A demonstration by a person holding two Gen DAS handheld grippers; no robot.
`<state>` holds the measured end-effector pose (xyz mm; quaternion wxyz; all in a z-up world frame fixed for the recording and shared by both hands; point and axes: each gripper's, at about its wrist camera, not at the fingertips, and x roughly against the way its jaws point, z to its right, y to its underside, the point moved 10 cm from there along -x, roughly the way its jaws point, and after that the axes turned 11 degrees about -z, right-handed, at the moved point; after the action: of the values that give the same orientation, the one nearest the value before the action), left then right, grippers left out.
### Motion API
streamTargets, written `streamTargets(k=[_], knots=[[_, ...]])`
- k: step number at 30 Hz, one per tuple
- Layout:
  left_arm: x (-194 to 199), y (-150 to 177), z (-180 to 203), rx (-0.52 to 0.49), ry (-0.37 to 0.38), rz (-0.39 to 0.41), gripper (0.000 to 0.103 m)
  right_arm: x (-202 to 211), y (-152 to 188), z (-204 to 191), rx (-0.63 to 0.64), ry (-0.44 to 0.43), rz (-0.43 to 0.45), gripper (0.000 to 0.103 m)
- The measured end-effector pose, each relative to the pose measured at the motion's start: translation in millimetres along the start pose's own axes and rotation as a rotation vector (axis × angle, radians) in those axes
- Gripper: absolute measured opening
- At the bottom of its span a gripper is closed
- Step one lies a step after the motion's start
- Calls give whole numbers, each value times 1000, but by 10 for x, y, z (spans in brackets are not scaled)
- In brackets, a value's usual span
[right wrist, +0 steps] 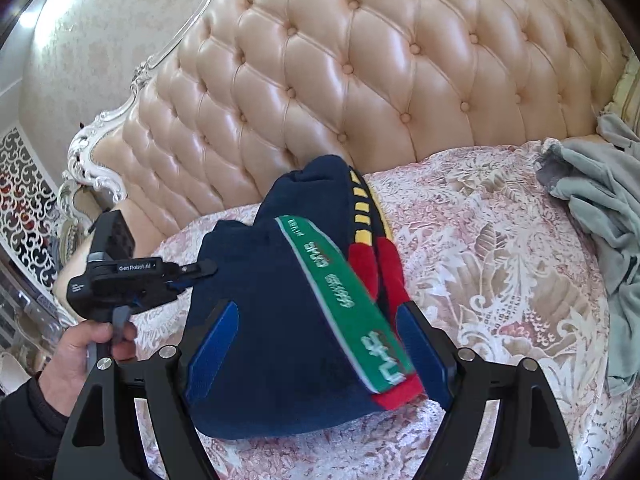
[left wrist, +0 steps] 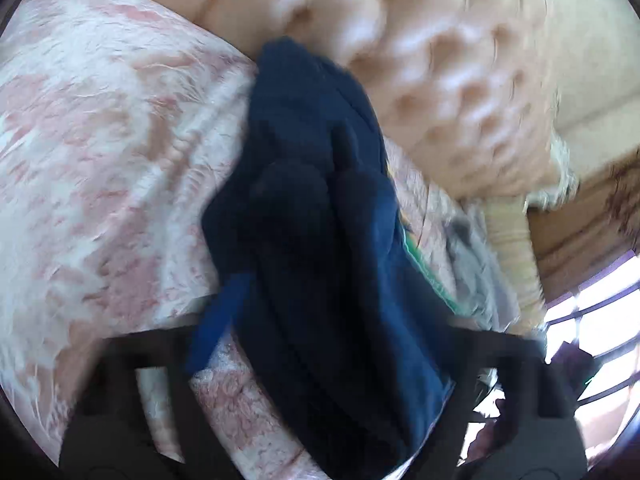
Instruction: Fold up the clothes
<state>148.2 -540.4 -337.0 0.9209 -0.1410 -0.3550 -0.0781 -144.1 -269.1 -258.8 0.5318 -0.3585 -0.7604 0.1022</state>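
**A:** Where does the navy garment [right wrist: 280,320] sit?

**B:** It is bundled on the pink bedspread [right wrist: 500,280], near the headboard [right wrist: 360,60] end of the bed, toward its left side. The green band faces up, and the red and yellow stripes run along the right fold.

**A:** And the right gripper [right wrist: 318,308]?

**B:** Its jaws are wide, with one blue pad on each side of the bundle. Whether the pads actually press the cloth, I cannot tell.

**A:** The left gripper [left wrist: 344,312]?

**B:** Also spread wide. The left wrist view is blurred, but cloth lies loose between the fingers with a gap on one side, so it grips nothing. A hand [right wrist: 92,344] holds it at the bundle's left edge.

**A:** So what worries you?

**B:** The fold springing open. The fabric looks thick and soft, and if neither gripper pins it, the layers may slide apart. A finger drawn out carelessly could also snag a layer and drag the bundle toward the bed's left edge.

**A:** The grey garment [right wrist: 600,208]?

**B:** It is heaped at the right edge, well apart. No trouble there.
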Motion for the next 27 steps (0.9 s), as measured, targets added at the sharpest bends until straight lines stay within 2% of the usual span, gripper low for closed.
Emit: streamTargets(k=[3,5,7,10,11,12,13,16,17,19,23,25,27], knots=[[296,-141,-66,-6,-6,115,98,-65,-24,-18,28,23,-11,82],[237,-272,-119,11,-2,93,99,-109,-87,8,25,20,-18,82],[23,-377,-129,-8,-45,22,99,-143,-142,28,21,15,-24,82],[-188,-490,-42,-51,-108,-25,99,-156,-178,17,22,9,-25,82],[-280,-485,34,-94,-138,-58,88,-149,-169,9,26,8,-24,82],[-371,-480,107,-138,-168,-91,74,-146,-160,9,28,9,-22,82],[-448,-455,181,-189,-203,-128,50,-150,-144,18,26,11,-24,82],[-562,-423,359,-275,-278,-178,44,-192,-64,54,14,16,-44,82],[-546,-429,454,-287,-253,-187,43,-216,-26,68,10,19,-54,82],[-457,-375,770,-341,-151,-204,42,-208,101,87,-1,33,-59,82],[-159,-72,1590,-521,75,-246,41,-52,365,144,-40,42,-35,82],[-50,-70,1700,-522,155,-255,42,43,477,170,-57,39,-22,82],[-181,-133,1484,-464,148,-281,42,104,574,193,-67,38,-20,82]])
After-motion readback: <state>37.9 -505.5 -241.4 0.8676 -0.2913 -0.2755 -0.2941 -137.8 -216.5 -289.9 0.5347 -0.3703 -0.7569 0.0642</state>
